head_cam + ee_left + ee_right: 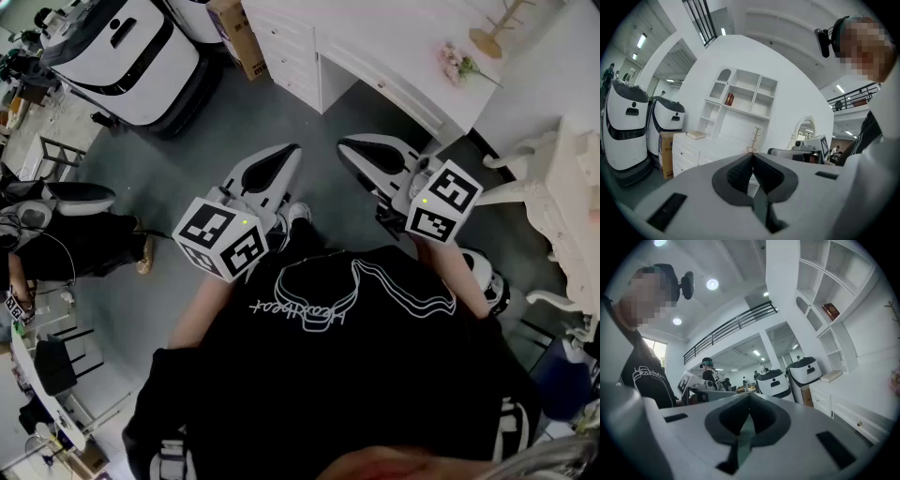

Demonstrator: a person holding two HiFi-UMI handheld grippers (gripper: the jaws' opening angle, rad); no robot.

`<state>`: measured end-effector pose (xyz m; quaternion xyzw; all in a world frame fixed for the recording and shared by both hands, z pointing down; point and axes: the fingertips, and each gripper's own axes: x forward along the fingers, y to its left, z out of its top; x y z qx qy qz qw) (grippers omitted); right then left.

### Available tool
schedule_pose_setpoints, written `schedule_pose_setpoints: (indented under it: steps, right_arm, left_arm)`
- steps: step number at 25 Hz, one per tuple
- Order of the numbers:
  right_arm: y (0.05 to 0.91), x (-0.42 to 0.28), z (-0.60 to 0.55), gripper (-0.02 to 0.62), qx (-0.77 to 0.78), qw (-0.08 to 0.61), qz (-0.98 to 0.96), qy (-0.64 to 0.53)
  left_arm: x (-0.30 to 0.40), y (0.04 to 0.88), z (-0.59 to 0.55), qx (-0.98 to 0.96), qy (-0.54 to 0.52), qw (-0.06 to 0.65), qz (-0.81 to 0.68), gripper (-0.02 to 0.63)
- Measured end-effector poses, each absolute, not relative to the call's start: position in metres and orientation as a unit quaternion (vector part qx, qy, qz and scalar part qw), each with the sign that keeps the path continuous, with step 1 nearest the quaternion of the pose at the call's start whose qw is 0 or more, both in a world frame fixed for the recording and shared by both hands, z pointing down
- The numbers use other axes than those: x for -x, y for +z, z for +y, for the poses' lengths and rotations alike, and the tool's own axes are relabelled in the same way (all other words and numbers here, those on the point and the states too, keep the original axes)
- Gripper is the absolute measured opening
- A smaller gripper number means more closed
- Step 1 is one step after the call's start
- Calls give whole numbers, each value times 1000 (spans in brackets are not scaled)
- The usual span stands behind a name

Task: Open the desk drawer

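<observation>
The white desk (394,37) stands ahead of me, with a stack of drawers (291,56) at its left end and a shallow drawer (398,92) under its top. Both grippers hang in the air over the grey floor, well short of the desk. My left gripper (286,152) is shut with nothing in it, its pads (740,171) meeting at the tips. My right gripper (349,146) is also shut and empty. In the right gripper view the drawer fronts (853,420) with a small knob (857,424) lie to the right.
Two large white robots (131,56) and a cardboard box (239,37) stand left of the desk. Pink flowers (457,64) and a wooden stand (492,33) sit on the desktop. A white chair (562,187) is at the right. Wall shelves (740,98) rise behind the desk.
</observation>
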<state>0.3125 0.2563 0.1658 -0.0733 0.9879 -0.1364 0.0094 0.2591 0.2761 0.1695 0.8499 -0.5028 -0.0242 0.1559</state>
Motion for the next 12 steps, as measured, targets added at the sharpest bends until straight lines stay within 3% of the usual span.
schedule_pose_setpoints:
  steps: [12]
  right_arm:
    - [192,-277,200,6,88,-3,981,-174]
  left_arm:
    - [-222,193,219,-848,-15,175,-500,5]
